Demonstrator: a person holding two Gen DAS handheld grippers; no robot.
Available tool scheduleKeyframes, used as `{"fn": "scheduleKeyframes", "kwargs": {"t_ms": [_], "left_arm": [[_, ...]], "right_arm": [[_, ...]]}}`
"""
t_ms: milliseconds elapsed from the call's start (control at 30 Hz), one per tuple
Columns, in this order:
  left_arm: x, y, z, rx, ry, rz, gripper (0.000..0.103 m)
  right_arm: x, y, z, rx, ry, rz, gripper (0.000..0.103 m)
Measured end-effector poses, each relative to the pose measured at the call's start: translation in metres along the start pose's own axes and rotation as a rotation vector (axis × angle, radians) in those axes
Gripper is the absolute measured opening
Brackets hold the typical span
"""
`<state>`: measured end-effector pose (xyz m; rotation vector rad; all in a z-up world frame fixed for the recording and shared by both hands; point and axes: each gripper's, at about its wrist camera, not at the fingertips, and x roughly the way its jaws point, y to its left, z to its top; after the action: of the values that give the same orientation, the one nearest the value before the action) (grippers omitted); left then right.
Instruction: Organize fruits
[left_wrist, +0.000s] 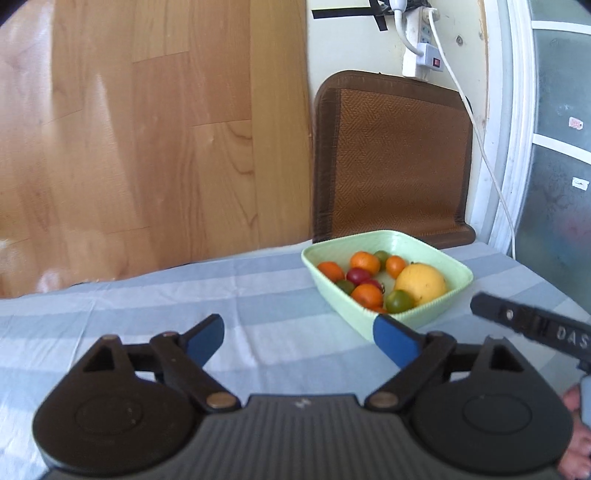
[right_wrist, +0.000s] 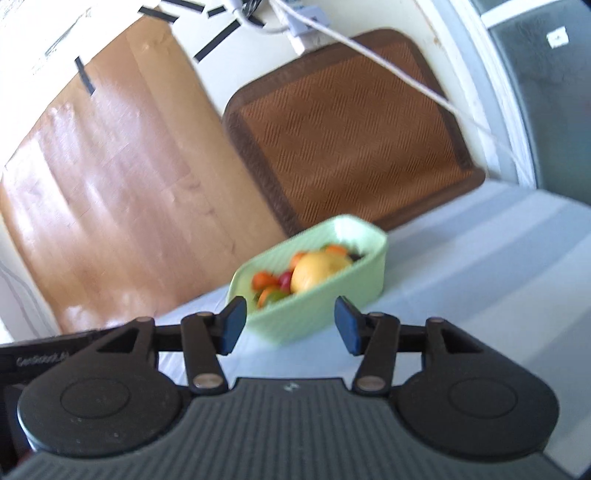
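Two grippers sit nearest, both empty: the left gripper has its jaws spread wide with nothing but striped cloth between them, and the right gripper stands about half open, also holding nothing; its black arm pokes into the left view from the right edge. A hand shows at the lower right corner of that view. Past the fingertips, toward the far edge of the table and nearer its right side, rests the green bowl, apart from both grippers though the left one's right pad overlaps its near rim in the picture. Every fruit in view lies inside it: a big yellow fruit against the right wall, several small oranges, a couple of red tomatoes in the middle, and green ones near the front rim. None lies loose on the cloth, so the gathering looks done or close to it; whether any sorting within the bowl is wanted I cannot tell, and the right view is too blurred to add detail. The fruits look smooth, glossy and round, piled one layer deep, the small ones likely to roll if nudged. Behind the table lean a woven brown mat and a wood panel, with a power strip on the wall above.
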<state>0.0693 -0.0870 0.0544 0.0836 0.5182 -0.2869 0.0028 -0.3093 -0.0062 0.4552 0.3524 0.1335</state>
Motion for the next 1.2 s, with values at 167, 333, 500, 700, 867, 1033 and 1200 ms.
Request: {"fn": "scheduleKeyframes", "kwargs": {"t_ms": [167,333,500,700,867,1033,1200], "left_arm": [[-0.028,0.001,-0.015,-0.032,-0.022,0.036,0.103],[-0.041,0.003,-0.03,-0.052,0.017,0.057,0.103],[-0.045,0.006,-0.045,-0.057,0.036,0.126,0.103],[-0.049,0.013,-0.048,-0.064,0.013,0.182,0.103],[-0.055,0.013,-0.046,-0.047,-0.039,0.245,0.103],[-0.058,0.012,-0.046,-0.041,-0.059,0.252,0.103],[-0.061,0.01,-0.046,-0.032,-0.067,0.244,0.103]], "right_arm": [[-0.018,0.011,-0.006,0.012,0.004,0.016,0.067],[-0.028,0.018,-0.018,0.024,0.021,0.035,0.068],[-0.026,0.025,-0.026,0.012,0.05,0.035,0.068],[-0.023,0.03,-0.027,0.003,0.057,0.035,0.068],[-0.021,0.027,-0.027,0.013,0.063,0.036,0.069],[-0.021,0.027,-0.028,0.015,0.065,0.034,0.072],[-0.021,0.026,-0.028,0.023,0.062,0.027,0.072]]}}
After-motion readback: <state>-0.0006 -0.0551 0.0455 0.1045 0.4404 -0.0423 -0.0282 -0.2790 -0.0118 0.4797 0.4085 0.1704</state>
